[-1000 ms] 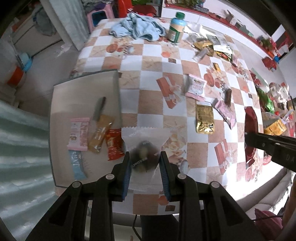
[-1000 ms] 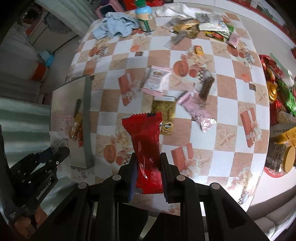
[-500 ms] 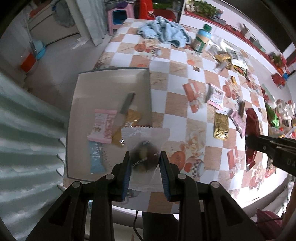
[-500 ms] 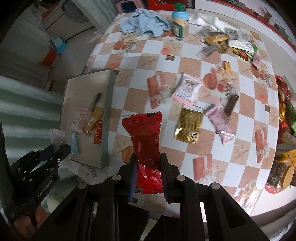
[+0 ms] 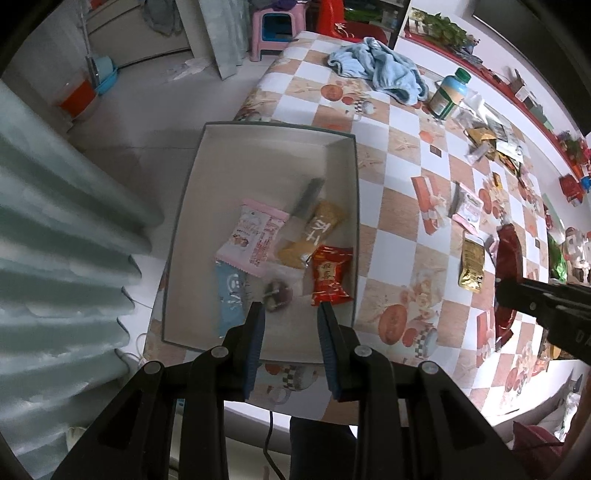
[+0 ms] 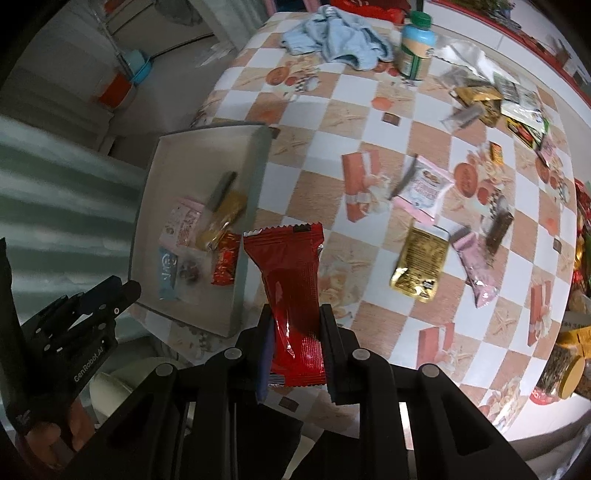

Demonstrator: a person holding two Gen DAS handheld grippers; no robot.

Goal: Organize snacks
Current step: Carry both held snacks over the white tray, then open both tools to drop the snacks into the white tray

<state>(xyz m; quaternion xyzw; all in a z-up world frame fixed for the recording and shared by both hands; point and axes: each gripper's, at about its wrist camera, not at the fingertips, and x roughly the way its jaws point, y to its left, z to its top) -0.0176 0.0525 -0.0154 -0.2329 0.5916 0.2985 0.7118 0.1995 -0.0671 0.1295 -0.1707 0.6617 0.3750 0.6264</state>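
Observation:
A grey box stands at the table's left edge. It holds a pink packet, a tan packet, a small red packet, a blue packet and a clear packet with a dark sweet. My left gripper is open and empty just above the box's near end. My right gripper is shut on a long red packet, held above the table beside the box.
Loose snacks lie on the checked tablecloth: a gold packet, pink packets, a dark bar. A bottle and a blue cloth sit at the far end. More packets are piled at the right.
My left gripper moved left over the box, opened and let go of the clear packet, which now lies in the box. My right gripper still holds the red packet.

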